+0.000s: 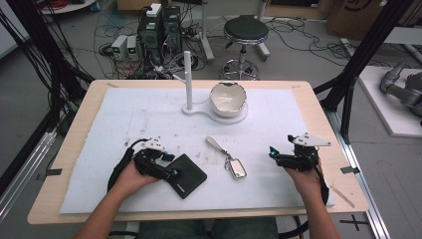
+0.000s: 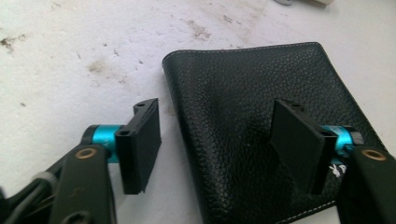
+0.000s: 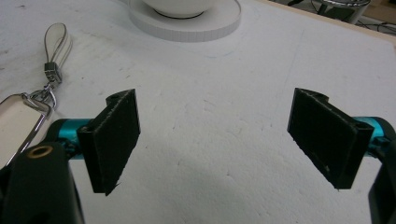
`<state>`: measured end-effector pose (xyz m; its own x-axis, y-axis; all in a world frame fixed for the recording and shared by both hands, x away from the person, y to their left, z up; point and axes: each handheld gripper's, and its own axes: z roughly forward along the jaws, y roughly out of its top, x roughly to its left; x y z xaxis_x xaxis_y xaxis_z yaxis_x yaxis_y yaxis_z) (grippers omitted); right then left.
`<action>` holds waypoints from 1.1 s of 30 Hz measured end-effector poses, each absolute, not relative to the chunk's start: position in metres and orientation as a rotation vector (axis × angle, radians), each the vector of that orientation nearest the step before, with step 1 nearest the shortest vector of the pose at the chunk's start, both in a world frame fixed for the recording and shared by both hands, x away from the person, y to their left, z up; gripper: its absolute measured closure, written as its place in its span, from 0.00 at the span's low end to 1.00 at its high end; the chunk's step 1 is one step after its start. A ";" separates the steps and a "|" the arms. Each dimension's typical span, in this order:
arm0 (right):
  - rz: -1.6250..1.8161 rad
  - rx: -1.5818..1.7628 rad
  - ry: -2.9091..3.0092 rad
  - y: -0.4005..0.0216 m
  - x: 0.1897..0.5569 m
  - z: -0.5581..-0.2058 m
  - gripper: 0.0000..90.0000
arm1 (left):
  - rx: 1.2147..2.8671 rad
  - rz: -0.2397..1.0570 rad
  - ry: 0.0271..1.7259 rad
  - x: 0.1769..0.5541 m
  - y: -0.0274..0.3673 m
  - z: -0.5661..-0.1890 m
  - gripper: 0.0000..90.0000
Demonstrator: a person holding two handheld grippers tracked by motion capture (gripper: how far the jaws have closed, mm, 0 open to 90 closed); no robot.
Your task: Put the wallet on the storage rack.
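A black leather wallet [image 1: 186, 175] lies flat on the white mat, front centre-left. My left gripper [image 1: 171, 167] is open right at the wallet's left end; in the left gripper view its jaws straddle the wallet's edge [image 2: 243, 121], one jaw over the mat and one over the leather. A silver key fob with a white strap [image 1: 230, 160] lies in the middle; it also shows at the left in the right gripper view [image 3: 28, 112]. My right gripper [image 1: 272, 153] stands open over bare mat, right of the fob, with nothing between its jaws [image 3: 215, 140].
A white bowl [image 1: 228, 99] sits on a white stand with an upright post [image 1: 188, 79] at the back centre. The mat [image 1: 149, 114] covers a wooden table [image 1: 79, 129]. A stool [image 1: 245, 35] and cables stand on the floor behind.
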<state>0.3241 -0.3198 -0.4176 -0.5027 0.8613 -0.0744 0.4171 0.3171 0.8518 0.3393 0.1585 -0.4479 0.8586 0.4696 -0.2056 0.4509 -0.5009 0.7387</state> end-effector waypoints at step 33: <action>1.107 1.058 2.098 -0.300 0.330 -0.417 0.19 | 2.064 0.327 0.545 0.348 0.143 -0.348 0.91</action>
<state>0.3295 -0.3004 -0.4174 -0.5477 0.8312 -0.0959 0.3901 0.3550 0.8496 0.3484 0.1433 -0.3476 0.8653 0.5010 0.0149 0.2496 -0.4564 0.8540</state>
